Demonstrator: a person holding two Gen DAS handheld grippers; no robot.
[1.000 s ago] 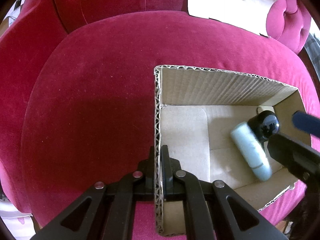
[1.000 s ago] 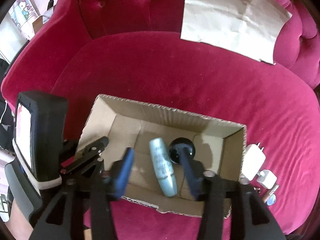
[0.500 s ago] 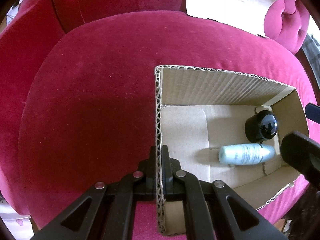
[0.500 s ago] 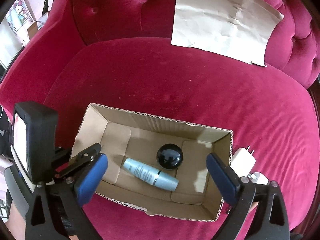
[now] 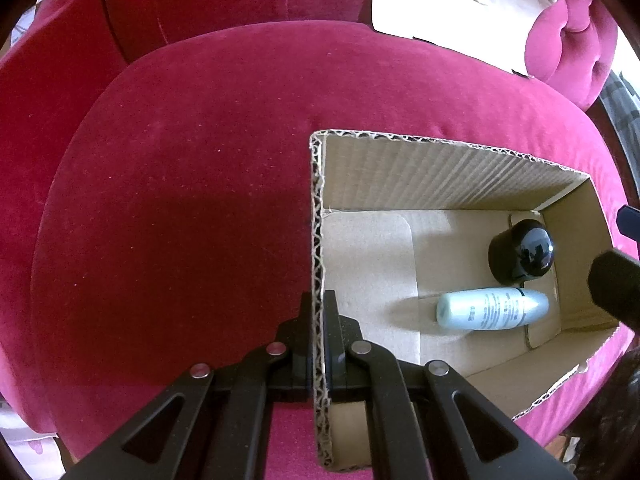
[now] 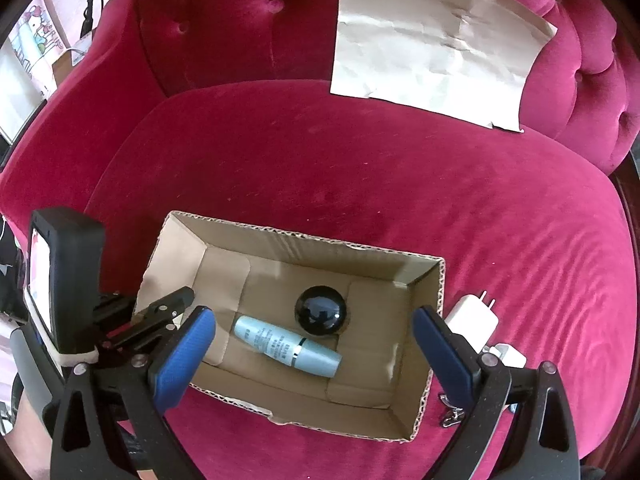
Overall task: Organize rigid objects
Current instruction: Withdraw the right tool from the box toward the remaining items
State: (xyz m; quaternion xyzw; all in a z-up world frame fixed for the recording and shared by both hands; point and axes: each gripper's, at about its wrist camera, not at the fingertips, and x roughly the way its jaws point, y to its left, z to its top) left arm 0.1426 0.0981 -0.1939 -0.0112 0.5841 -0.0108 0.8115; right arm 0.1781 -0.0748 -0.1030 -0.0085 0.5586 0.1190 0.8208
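Left tongs (image 5: 319, 344) pointed steeply down, jaws clamped shut on cardboard box (image 5: 318, 240) wall edge. Right tongs (image 6: 314, 344) held above, pointed steeply down, blue pads (image 6: 184, 354) spread wide, nothing gripped.

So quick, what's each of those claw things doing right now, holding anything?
Left gripper: shut on the side wall of the cardboard box.
Right gripper: open wide above the box, holding nothing; the pale blue bottle lies loose inside.

A tufted crimson velvet armchair (image 6: 360, 168) fills the view — daylight falls brightly across its seat.
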